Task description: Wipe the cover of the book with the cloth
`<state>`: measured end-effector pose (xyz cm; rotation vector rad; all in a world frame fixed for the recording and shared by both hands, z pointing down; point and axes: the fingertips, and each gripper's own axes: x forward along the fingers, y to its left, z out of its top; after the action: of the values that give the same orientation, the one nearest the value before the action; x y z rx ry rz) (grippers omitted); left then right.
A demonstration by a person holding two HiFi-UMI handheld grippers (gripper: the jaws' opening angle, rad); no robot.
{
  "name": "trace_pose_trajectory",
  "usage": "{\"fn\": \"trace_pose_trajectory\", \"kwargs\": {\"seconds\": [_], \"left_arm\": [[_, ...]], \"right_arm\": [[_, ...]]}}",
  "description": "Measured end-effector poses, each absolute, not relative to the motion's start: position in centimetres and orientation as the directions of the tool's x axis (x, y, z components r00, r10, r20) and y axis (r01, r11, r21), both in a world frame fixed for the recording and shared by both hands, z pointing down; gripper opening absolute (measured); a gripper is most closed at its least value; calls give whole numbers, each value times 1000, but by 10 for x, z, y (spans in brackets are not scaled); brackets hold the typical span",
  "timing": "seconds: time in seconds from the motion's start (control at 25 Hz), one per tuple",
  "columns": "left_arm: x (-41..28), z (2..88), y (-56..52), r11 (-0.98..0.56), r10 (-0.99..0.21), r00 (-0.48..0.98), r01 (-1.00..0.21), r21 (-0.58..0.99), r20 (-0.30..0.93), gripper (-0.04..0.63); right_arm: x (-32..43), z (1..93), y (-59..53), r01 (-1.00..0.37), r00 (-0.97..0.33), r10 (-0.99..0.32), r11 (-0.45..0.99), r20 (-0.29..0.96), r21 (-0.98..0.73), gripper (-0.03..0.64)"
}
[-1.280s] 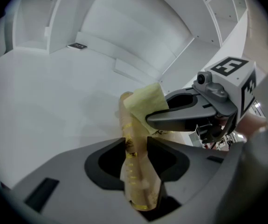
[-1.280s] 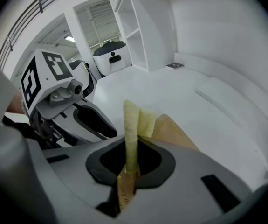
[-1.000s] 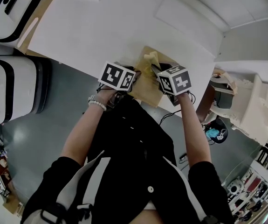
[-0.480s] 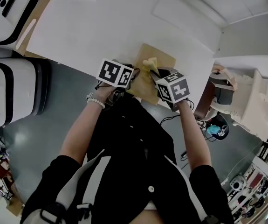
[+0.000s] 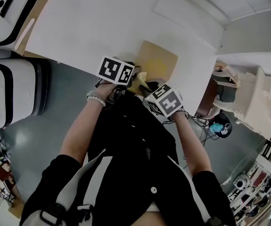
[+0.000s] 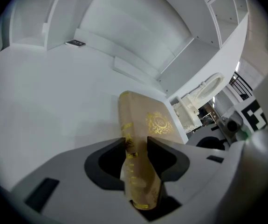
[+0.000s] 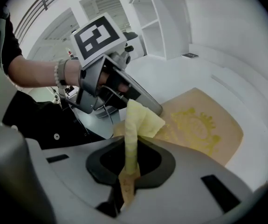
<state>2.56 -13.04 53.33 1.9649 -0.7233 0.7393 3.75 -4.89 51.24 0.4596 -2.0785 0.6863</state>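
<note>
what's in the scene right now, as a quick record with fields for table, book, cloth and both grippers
table: white
book: tan, gold emblem on the cover, flat at the table's near edge
cloth: yellow, pinched at one end, free end over the book's near corner
left gripper: jaws clamped on the book at its spine
right gripper: jaws shut on the cloth, close beside the left gripper

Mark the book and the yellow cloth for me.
book (image 7: 195, 125): right gripper view, gold emblem on the cover.
cloth (image 7: 143, 120): right gripper view, its loose folded end.
</note>
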Motion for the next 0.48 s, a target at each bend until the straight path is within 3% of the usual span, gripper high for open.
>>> {"fn": "trace_pose_trajectory", "kwargs": {"seconds": [0.48], "left_arm": [[25,534,-131,-445,-196,654,-723,528,730,147]], "right_arm": [[-8,513,-28,-472,-586,4,812,810,-345,34]]}}
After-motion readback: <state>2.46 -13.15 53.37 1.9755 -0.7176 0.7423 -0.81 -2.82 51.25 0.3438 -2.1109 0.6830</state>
